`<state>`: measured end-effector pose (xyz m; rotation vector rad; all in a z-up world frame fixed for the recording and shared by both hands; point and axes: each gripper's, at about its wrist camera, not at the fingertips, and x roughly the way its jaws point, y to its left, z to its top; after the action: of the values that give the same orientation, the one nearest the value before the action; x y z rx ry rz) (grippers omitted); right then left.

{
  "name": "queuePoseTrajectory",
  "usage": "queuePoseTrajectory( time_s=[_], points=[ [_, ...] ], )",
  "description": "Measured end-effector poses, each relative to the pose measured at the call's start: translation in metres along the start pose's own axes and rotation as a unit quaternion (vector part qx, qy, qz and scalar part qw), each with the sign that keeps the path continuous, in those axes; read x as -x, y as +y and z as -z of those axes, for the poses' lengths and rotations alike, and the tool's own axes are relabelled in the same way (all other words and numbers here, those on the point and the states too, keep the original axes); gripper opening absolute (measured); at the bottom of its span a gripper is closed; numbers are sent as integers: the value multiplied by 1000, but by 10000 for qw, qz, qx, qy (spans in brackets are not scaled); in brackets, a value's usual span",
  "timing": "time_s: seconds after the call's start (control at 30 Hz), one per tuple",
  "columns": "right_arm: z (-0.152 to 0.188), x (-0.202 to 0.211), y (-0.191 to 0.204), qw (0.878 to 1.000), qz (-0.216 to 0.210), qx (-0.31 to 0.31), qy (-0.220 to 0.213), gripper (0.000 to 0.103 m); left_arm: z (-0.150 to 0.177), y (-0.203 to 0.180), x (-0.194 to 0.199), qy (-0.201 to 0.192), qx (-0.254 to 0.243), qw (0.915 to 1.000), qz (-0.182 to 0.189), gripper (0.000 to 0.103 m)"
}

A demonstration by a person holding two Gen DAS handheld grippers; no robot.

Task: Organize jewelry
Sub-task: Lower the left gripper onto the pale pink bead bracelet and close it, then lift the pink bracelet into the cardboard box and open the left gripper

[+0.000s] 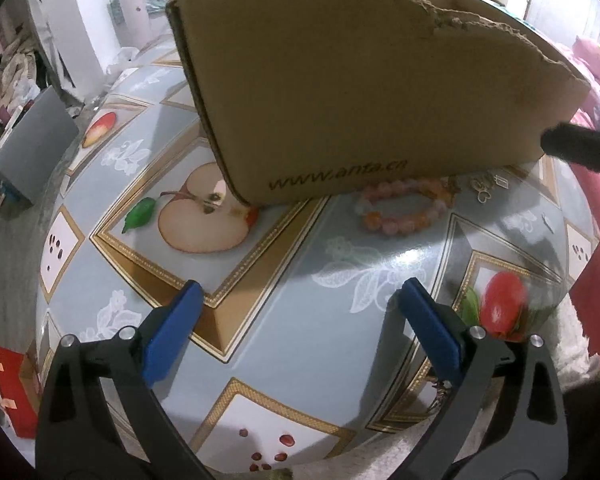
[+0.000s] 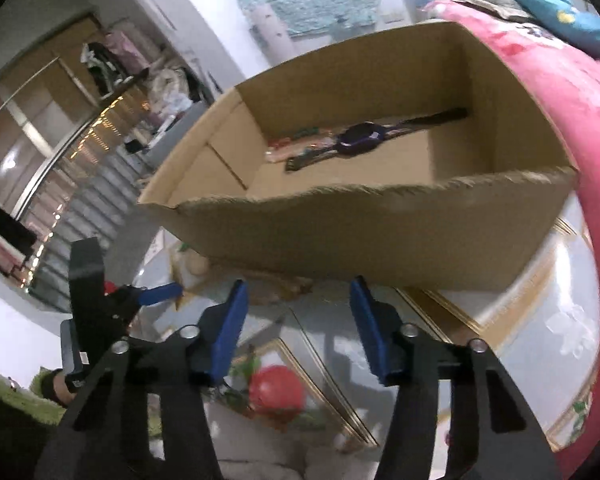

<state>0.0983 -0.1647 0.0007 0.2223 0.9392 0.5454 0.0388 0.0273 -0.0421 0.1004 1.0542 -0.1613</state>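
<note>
Ahead-right of the empty, wide-open left gripper (image 1: 298,308), bead bracelet (image 1: 404,206) lies against box (image 1: 360,92) wall; right gripper (image 2: 296,312) half-apart, empty, prob. farther.

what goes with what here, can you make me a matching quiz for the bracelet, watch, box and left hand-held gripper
Things:
1. bead bracelet
2. watch
3. cardboard box
4. left hand-held gripper

States:
A. lying inside the box
B. open, nothing between its fingers
C. on the tablecloth beside the box
D. top edge torn and ragged

Pairs: 1-C, 2-A, 3-D, 4-B
</note>
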Motion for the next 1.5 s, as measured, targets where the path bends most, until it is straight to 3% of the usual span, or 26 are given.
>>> queuePoseTrajectory(
  time_s=[0.1,0.17,0.27,0.43,0.6,0.83,0.9,1.13,1.33,1.5],
  points=[
    [-7,2,1,9999,18,53,-116,48,-4,-2,5,-251,-65,9994,-208,94],
    [-8,6,-3,9999,-27,37,-136,47,-6,-9,18,-635,-224,9977,-80,94],
    [-8,5,-6,9999,-56,-10,-135,44,-10,-20,28,-960,-484,9941,157,77],
    [-11,7,-15,9995,-191,-194,-145,41,-18,-44,21,-902,-1067,9894,394,49],
    [-11,9,-19,9993,-220,-243,-175,41,-26,-65,9,-685,-1621,9830,521,39],
    [-8,14,-22,9992,-235,-241,-234,41,-39,-61,-3,-413,-1560,9841,743,9],
    [-7,15,-22,9991,-231,-237,-256,41,-38,-47,-3,-408,-1546,9836,834,9],
    [-7,22,-27,9989,-207,-279,-324,41,-44,-11,20,-579,-682,9828,1613,9],
    [-6,25,-32,9987,-189,-325,-346,41,-31,34,21,-342,375,9766,2089,9],
    [-6,25,-33,9985,-190,-366,-352,41,-15,66,14,-205,1301,9608,2441,9]
  ],
)
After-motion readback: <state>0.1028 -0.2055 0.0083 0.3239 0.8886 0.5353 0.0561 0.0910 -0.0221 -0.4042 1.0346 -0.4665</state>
